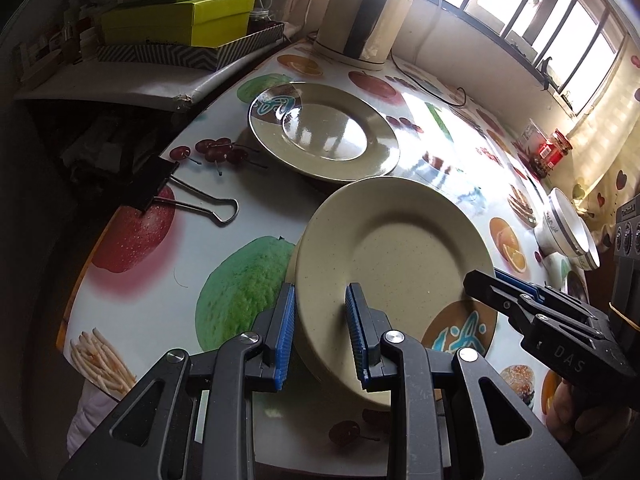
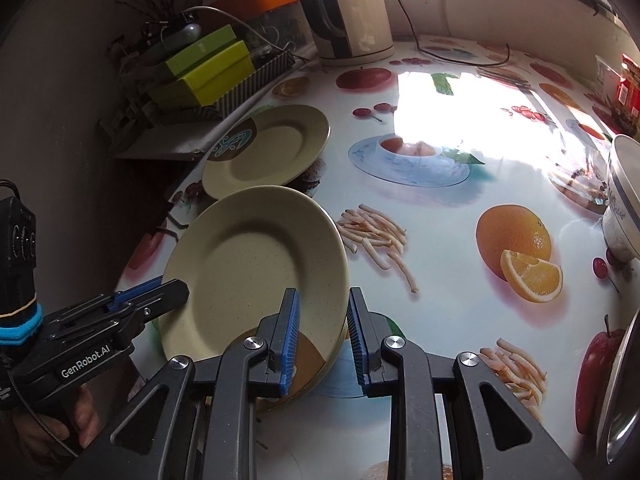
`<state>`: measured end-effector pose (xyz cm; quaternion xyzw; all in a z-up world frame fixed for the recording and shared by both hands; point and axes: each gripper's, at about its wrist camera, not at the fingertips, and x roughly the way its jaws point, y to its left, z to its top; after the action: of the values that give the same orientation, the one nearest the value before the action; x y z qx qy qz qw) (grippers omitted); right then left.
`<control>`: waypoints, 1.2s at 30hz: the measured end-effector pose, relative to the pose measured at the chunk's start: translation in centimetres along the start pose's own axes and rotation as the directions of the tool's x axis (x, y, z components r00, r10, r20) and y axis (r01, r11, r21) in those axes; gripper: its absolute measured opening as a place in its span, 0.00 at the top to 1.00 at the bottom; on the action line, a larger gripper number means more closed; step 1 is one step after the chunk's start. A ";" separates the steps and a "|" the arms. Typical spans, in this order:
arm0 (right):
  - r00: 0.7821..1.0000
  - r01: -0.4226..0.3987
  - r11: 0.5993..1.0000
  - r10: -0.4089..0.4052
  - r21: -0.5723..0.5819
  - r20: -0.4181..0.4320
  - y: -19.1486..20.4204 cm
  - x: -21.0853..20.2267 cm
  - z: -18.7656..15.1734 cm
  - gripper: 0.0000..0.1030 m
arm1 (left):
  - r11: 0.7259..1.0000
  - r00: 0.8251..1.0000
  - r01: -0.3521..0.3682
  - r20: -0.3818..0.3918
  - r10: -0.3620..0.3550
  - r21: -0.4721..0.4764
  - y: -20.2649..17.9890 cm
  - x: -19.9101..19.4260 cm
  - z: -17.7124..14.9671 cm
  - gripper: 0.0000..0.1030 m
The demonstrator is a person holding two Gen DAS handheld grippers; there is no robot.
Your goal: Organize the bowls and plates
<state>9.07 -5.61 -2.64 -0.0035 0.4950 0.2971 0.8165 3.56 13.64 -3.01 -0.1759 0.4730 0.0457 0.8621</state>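
Observation:
A beige plate (image 1: pixel 400 248) with a brown and blue logo is held tilted above the table. My left gripper (image 1: pixel 322 334) is shut on its left rim, and my right gripper (image 2: pixel 322 338) is shut on its right rim. The plate also shows in the right wrist view (image 2: pixel 248 268). A second beige plate (image 1: pixel 324 132) with the same logo lies flat on the table behind it, and shows in the right wrist view (image 2: pixel 268 150) too. White bowls (image 1: pixel 568 232) stand at the right; one (image 2: pixel 624 196) shows at the right edge.
The table (image 2: pixel 440 208) has a glossy fruit-print cover. A black binder clip (image 1: pixel 168 188) lies at the left edge. A kettle (image 1: pixel 360 8) with a cord stands at the back. Green boxes (image 1: pixel 180 16) sit on a side shelf. Jars (image 1: pixel 548 152) stand by the window.

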 end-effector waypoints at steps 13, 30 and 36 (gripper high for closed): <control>1.000 0.013 1.000 -0.013 -0.013 -0.012 0.4 0.5 -0.5 0.76 | 1.000 1.000 -0.010 -0.004 0.010 0.002 0.1 0.0 -0.2 0.74; 0.999 0.050 0.997 -0.050 -0.060 -0.003 1.1 0.6 -0.8 0.73 | 1.000 1.000 -0.017 -0.006 0.017 -0.002 0.2 0.1 -0.2 0.74; 0.997 0.071 0.995 -0.072 -0.070 -0.006 1.1 0.7 -0.8 0.71 | 1.000 1.000 -0.009 -0.005 0.009 -0.007 0.2 0.0 -0.1 0.74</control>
<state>8.12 -4.59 -3.29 -0.0511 0.4874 0.2846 0.8239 3.42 13.83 -3.17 -0.1770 0.4759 0.0506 0.8600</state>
